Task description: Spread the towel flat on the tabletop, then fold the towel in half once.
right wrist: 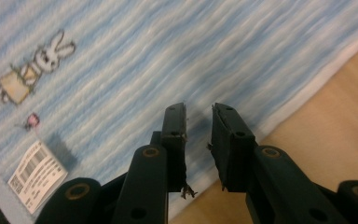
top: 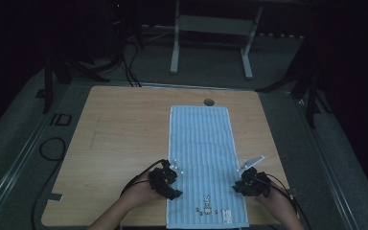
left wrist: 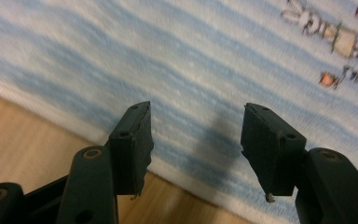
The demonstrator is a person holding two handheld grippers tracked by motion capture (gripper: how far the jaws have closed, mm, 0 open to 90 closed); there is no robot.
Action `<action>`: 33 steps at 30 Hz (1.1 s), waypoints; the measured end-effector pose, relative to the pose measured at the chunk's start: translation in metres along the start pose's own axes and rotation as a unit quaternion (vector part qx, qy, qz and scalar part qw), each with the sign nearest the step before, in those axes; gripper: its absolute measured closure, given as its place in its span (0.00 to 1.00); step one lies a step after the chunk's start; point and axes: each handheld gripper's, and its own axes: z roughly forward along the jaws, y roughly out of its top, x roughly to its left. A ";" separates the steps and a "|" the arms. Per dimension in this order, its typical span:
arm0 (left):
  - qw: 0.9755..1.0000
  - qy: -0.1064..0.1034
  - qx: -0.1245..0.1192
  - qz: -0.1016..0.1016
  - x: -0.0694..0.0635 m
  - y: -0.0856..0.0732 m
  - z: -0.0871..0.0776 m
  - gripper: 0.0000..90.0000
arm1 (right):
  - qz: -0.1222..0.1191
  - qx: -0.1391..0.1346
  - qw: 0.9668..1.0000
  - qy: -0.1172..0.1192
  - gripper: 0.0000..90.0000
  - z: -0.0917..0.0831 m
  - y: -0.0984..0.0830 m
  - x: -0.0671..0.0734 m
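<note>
A blue-and-white striped towel (top: 202, 153) lies flat along the wooden table (top: 124, 134), its near end at the front edge. A rabbit embroidery (top: 206, 206) and a white label (top: 227, 215) mark that end. My left gripper (top: 174, 191) is at the towel's left edge; in the left gripper view (left wrist: 196, 140) its jaws stand wide apart over the towel (left wrist: 191, 60) border, holding nothing. My right gripper (top: 238, 187) is at the right edge; in the right gripper view (right wrist: 199, 140) a narrow gap shows between its jaws above the towel (right wrist: 168, 56) hem, with nothing in it.
A round cable hole (top: 209, 102) sits in the table just beyond the towel's far end. Bare wood (right wrist: 335, 116) lies to either side of the towel. A black cable loop (top: 51, 149) lies on the floor at the left, and a white frame (top: 211, 38) stands behind the table.
</note>
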 end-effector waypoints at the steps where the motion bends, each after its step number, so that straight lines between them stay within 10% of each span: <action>1: 1.000 0.000 -0.001 0.001 -0.001 -0.002 0.000 0.48 | 0.000 0.000 1.000 0.000 0.83 0.000 0.000 0.000; 18: 1.000 -0.001 0.015 0.017 -0.023 -0.010 -0.005 0.47 | -0.024 0.025 0.999 -0.002 0.71 0.000 -0.019 0.027; 24: 0.999 0.032 -0.004 -0.006 -0.011 -0.006 -0.027 0.46 | -0.015 0.002 1.000 -0.007 0.62 -0.016 -0.010 0.013; 26: 0.998 0.066 -0.006 -0.010 0.008 -0.005 -0.041 0.44 | -0.011 -0.005 1.000 -0.021 0.59 -0.027 0.004 -0.011; 33: 0.995 0.086 -0.017 -0.043 0.049 0.004 -0.054 0.44 | 0.008 0.005 0.999 -0.045 0.58 -0.027 0.030 -0.050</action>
